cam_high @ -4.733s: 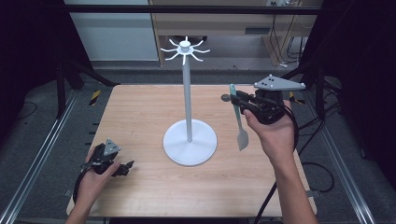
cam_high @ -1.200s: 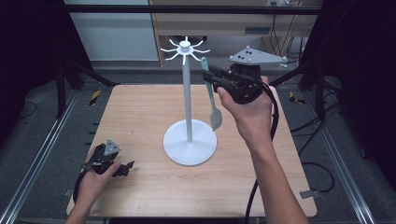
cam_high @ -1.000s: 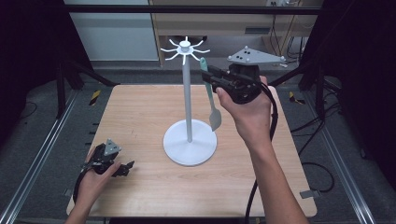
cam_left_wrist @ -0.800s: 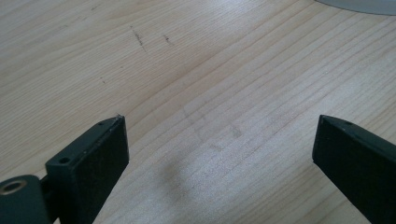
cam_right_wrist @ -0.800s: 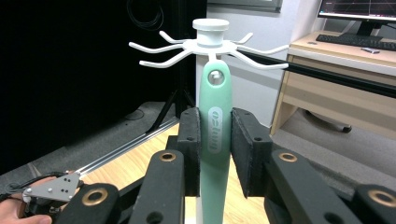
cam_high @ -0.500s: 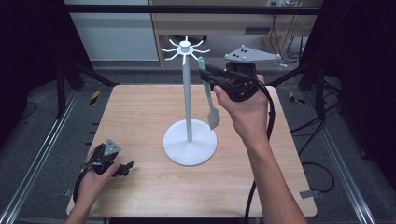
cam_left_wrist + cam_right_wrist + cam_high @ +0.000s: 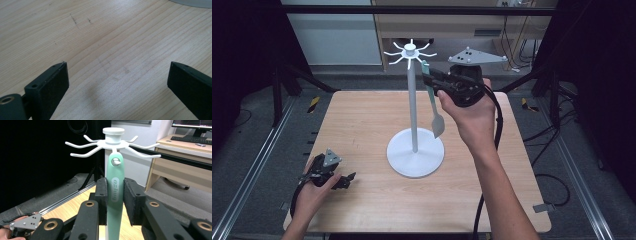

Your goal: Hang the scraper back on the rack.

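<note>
At the centre of the high view stands a light wooden table [image 7: 362,125], and on it a white utensil stand [image 7: 414,125]: a round base, a thin upright pole and, at the top of the frame, a crown of short curved hooks [image 7: 409,51] fanning outward. Just right of the pole, the right gripper [image 7: 435,81] is clamped on the handle of a pale green spatula [image 7: 432,102], which hangs with its long axis close to vertical, blade down and clear of the base, handle tip up beside the crown.

Seen from the right gripper view, the relation that decides the next move is plain: the two black pads [image 7: 101,200] squeeze the handle at mid-length, and the hanging hole at the handle's upper end [image 7: 115,162] sits at the centre of the frame, with the tip of the nearest hook showing through it or just in front of it; which of the two cannot be told. The hook lies straight ahead of the tool and a touch above the pads, so the likely call is a short push forward, then a small drop to let the handle settle.

Lower left in the high view, the left gripper [image 7: 343,181] rests on the tabletop, well away from the stand, its jaws spread wide over bare wood with nothing between them.
</note>
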The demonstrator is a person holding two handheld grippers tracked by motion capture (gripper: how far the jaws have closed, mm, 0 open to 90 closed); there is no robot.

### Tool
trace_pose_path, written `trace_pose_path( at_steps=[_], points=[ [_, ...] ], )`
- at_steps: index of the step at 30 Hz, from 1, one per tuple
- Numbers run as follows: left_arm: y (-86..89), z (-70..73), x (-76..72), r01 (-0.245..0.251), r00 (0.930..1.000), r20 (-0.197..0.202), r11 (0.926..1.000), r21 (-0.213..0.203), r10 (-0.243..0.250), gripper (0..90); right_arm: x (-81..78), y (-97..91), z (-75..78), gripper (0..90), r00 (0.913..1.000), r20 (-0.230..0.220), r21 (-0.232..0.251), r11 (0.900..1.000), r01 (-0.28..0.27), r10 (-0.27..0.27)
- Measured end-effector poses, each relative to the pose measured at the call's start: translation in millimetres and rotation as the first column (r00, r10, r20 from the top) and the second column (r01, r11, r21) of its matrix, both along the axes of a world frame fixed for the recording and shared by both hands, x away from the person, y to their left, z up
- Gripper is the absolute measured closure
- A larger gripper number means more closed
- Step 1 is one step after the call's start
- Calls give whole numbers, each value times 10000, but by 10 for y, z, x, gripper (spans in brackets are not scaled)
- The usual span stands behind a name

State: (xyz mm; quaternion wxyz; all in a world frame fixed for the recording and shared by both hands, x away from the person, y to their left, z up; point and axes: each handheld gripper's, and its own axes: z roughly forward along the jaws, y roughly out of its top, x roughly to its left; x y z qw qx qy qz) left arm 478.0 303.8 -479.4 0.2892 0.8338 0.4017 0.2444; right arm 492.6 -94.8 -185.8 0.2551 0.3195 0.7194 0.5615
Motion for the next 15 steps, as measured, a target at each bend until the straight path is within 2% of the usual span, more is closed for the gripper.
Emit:
trace_pose_path(
  at_steps=[15],
  points=[
    [0, -1, 1, -4, 10000, -5, 10000, -2, 4, 34, 13, 11, -14, 741, 10000, -15, -48, 10000, 12, -12]
  ],
)
